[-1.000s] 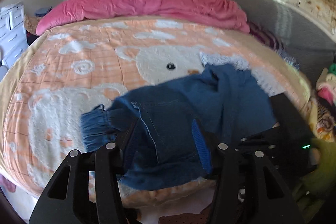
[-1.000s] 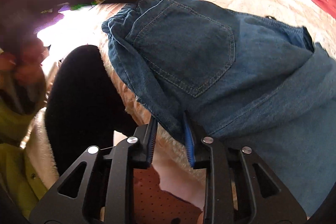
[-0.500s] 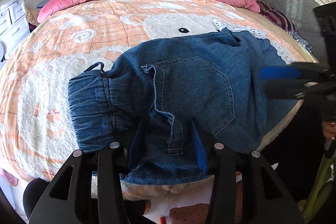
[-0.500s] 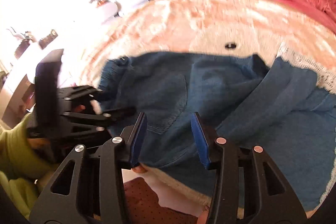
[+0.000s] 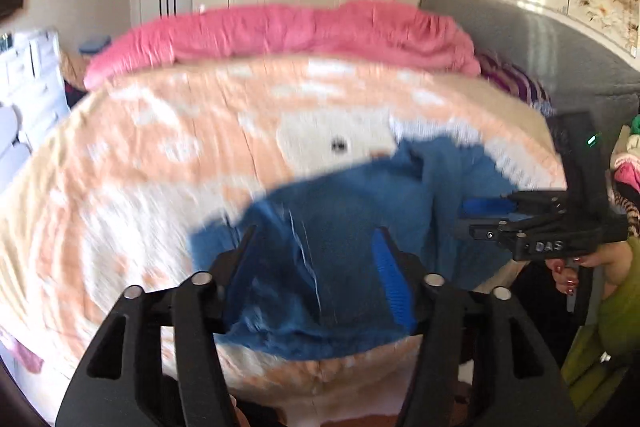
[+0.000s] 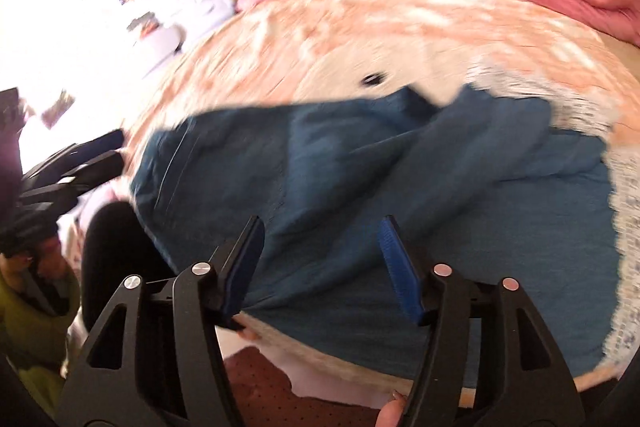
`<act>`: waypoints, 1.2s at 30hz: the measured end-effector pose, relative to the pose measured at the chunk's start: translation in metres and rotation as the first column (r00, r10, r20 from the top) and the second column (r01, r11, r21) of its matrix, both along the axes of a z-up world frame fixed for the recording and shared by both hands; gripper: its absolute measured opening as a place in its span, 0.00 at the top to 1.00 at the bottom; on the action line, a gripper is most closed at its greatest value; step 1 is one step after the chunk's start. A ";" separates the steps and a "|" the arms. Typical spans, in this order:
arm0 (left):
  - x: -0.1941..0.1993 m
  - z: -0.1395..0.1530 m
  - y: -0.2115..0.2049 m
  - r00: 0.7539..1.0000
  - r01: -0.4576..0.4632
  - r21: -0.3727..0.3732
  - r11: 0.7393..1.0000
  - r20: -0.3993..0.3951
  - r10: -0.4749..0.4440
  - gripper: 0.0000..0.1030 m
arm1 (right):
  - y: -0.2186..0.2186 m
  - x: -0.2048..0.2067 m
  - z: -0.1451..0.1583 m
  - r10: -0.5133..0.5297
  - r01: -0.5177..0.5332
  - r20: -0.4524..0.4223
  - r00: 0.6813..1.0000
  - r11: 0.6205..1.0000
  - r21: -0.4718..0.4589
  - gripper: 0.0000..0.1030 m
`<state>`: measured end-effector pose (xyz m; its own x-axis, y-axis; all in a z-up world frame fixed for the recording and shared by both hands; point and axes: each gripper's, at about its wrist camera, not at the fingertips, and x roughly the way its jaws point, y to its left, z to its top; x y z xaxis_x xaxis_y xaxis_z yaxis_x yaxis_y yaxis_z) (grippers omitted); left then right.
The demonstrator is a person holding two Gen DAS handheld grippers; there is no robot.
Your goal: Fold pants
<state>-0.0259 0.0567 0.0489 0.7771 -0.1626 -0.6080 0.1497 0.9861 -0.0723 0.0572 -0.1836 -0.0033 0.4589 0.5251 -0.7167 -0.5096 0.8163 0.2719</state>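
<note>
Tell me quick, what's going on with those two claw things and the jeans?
Left gripper open, right gripper open, neither holding. Jeans lying rumpled on the blanket at the bed's near edge. Nothing in the way.

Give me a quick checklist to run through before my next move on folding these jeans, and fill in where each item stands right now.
1. Left gripper open: ok, its fingers stand apart over the denim.
2. Right gripper open: ok, jaws apart, nothing clamped.
3. Jeans fully on the bed: ok, they lie on the peach blanket near its front edge.
4. Jeans flat and smooth: not ok, a raised ridge of cloth runs across the middle.
5. Fold neat, edges aligned: cannot tell, both views are motion-blurred.
6. Grippers apart from each other: ok, each appears at the other view's side, not touching.
</note>
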 end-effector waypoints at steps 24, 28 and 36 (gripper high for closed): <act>0.129 -0.088 -0.128 0.882 0.216 -0.292 0.932 -0.351 -0.315 0.61 | -0.049 0.106 0.024 -0.145 0.151 0.057 0.988 0.980 -0.126 0.29; 0.129 -0.090 -0.136 0.884 0.246 -0.349 0.904 -0.302 -0.357 0.81 | -0.023 0.136 0.014 -0.117 0.123 0.041 0.992 0.973 -0.197 0.27; 0.116 -0.101 -0.151 0.847 0.353 -0.383 0.854 -0.258 -0.466 0.84 | 0.007 0.196 -0.011 -0.151 0.143 0.000 0.989 0.935 -0.323 0.27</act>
